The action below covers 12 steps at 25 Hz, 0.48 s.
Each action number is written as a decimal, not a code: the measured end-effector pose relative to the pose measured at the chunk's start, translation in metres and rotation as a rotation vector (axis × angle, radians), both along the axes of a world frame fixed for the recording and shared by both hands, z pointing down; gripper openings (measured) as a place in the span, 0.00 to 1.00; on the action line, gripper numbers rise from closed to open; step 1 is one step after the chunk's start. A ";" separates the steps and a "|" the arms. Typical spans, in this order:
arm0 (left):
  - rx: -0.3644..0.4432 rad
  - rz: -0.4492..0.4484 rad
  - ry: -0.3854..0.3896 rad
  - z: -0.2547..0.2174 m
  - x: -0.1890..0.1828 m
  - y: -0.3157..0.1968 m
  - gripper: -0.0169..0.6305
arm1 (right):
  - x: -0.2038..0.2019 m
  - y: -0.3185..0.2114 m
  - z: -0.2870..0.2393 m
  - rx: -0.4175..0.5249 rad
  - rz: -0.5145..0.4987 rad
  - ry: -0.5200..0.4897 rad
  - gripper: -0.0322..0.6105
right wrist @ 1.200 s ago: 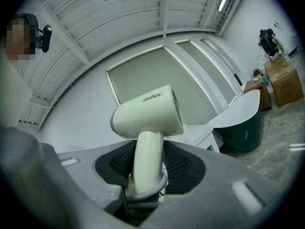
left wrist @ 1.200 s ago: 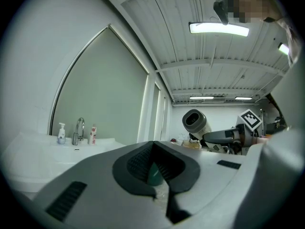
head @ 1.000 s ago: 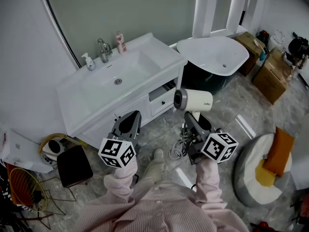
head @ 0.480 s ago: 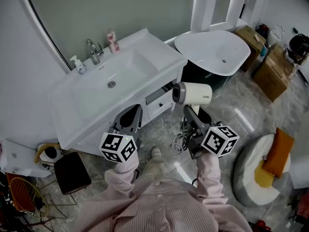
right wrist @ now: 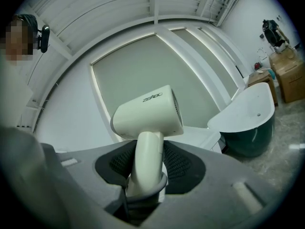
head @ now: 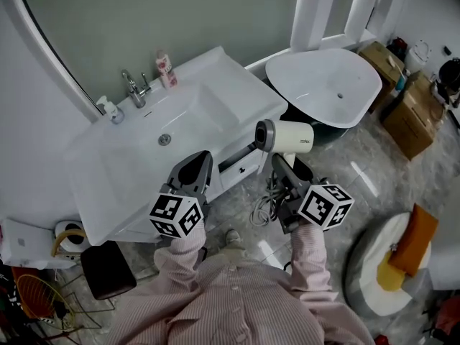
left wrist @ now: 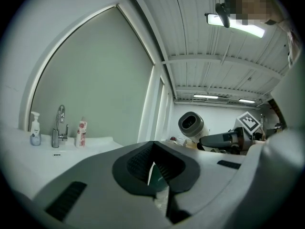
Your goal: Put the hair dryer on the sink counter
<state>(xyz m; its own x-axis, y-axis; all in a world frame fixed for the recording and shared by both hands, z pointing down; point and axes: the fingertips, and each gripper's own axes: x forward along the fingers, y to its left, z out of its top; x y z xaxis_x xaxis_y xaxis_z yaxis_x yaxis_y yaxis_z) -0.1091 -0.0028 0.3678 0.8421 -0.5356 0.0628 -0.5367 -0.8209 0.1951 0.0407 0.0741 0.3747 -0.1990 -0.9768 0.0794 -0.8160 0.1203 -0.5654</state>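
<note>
Two grippers reach out level in front of the person, one in each hand. The right gripper (head: 280, 165) pinches the dryer (head: 286, 136) by its handle. Both pads press against the cream stem, and the barrel lies level above the jaws with its grey end turned toward the counter (head: 100, 178). The dryer is in the air over the floor, just off the counter's right corner and in front of the tub (head: 327, 85) — not touching the counter. Its cord (head: 263, 210) hangs in loops below the handle, beside that gripper. The left gripper (head: 198, 165) holds nothing; its pads are drawn together with only a thin slit between them, and its tips are at the counter's front edge. At the back of the counter stands a tap (head: 134, 86), with a pump bottle (head: 108, 108) to its left and a pink bottle (head: 165, 63) to its right. Under the counter a drawer (head: 241, 165) stands slightly open.
</note>
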 end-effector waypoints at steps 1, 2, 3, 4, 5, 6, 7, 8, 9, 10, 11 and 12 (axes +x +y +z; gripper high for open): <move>0.002 -0.001 0.000 -0.001 0.002 -0.008 0.03 | 0.003 -0.008 0.000 0.001 0.001 -0.001 0.31; 0.004 -0.002 0.000 -0.001 0.004 -0.015 0.03 | 0.006 -0.016 0.000 0.002 0.002 -0.003 0.31; 0.005 -0.003 -0.002 -0.001 0.006 -0.022 0.03 | 0.008 -0.023 0.000 0.003 0.003 -0.004 0.31; 0.004 -0.004 -0.005 -0.001 0.008 -0.028 0.03 | 0.010 -0.030 0.000 0.004 0.004 -0.005 0.31; 0.002 -0.006 -0.007 -0.001 0.009 -0.034 0.03 | 0.011 -0.035 0.000 0.005 0.004 -0.007 0.31; 0.000 -0.008 -0.007 0.000 0.010 -0.039 0.03 | 0.012 -0.040 0.000 0.006 0.003 -0.008 0.31; -0.003 -0.009 -0.004 0.001 0.011 -0.044 0.03 | 0.012 -0.044 0.000 0.007 0.002 -0.008 0.31; -0.007 -0.008 -0.001 0.002 0.012 -0.048 0.03 | 0.013 -0.049 0.001 0.007 0.001 -0.008 0.31; -0.012 -0.006 0.002 0.003 0.014 -0.052 0.03 | 0.014 -0.052 0.002 0.004 0.001 -0.006 0.31; -0.017 -0.002 0.004 0.005 0.017 -0.054 0.03 | 0.016 -0.055 0.003 -0.001 0.003 -0.005 0.31; -0.023 0.001 0.006 0.007 0.020 -0.056 0.03 | 0.019 -0.057 0.005 -0.007 0.007 -0.004 0.31; -0.027 0.004 0.007 0.008 0.022 -0.058 0.03 | 0.021 -0.059 0.006 -0.011 0.009 -0.003 0.31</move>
